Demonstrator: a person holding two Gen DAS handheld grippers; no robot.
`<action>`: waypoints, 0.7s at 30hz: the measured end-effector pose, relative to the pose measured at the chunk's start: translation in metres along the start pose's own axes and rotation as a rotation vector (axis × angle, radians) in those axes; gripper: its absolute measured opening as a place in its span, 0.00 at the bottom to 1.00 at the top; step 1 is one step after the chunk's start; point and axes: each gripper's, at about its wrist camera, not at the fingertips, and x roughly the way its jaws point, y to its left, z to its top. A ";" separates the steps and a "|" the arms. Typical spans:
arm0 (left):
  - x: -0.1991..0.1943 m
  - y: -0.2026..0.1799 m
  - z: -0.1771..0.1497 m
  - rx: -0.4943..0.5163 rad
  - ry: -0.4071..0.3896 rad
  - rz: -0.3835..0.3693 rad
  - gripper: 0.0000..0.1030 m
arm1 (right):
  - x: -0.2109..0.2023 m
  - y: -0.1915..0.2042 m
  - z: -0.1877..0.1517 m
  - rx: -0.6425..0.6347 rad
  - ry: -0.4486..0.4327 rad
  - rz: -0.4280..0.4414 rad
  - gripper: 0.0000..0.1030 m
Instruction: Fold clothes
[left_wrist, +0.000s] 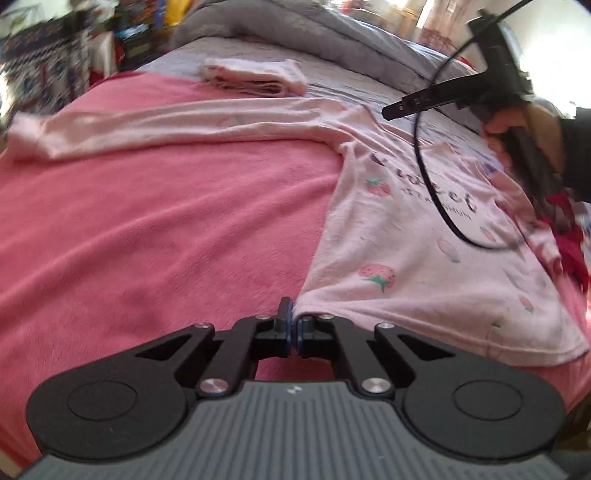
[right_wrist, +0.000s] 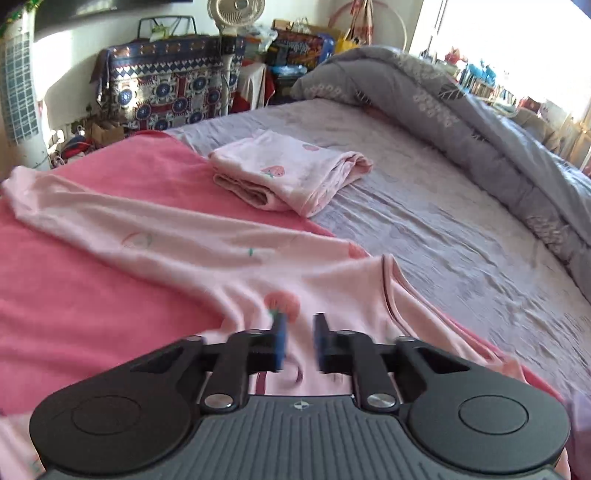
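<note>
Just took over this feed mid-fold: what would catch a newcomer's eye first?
The pale pink strawberry-print top sprawls across the pink blanket, one long sleeve stretched out to the left. The left gripper is pinched shut at its hem corner, while the right gripper hangs above the chest, slightly open. Behind, a folded matching garment sits on the grey sheet.

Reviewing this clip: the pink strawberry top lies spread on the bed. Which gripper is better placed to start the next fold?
Left, probably. The left gripper has its jaws shut at the hem corner of the pink top, apparently pinching it. The right gripper hangs over the chest, jaws apart, gripping nothing.
</note>
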 end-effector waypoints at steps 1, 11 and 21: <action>-0.001 -0.001 -0.002 0.000 -0.003 0.000 0.00 | 0.017 -0.002 0.010 -0.001 0.016 0.002 0.14; -0.015 -0.012 -0.017 -0.079 0.007 -0.006 0.00 | 0.111 0.003 0.029 -0.025 0.117 0.004 0.17; -0.011 -0.014 -0.025 -0.055 0.045 -0.016 0.00 | 0.134 -0.015 0.046 0.132 0.077 0.046 0.19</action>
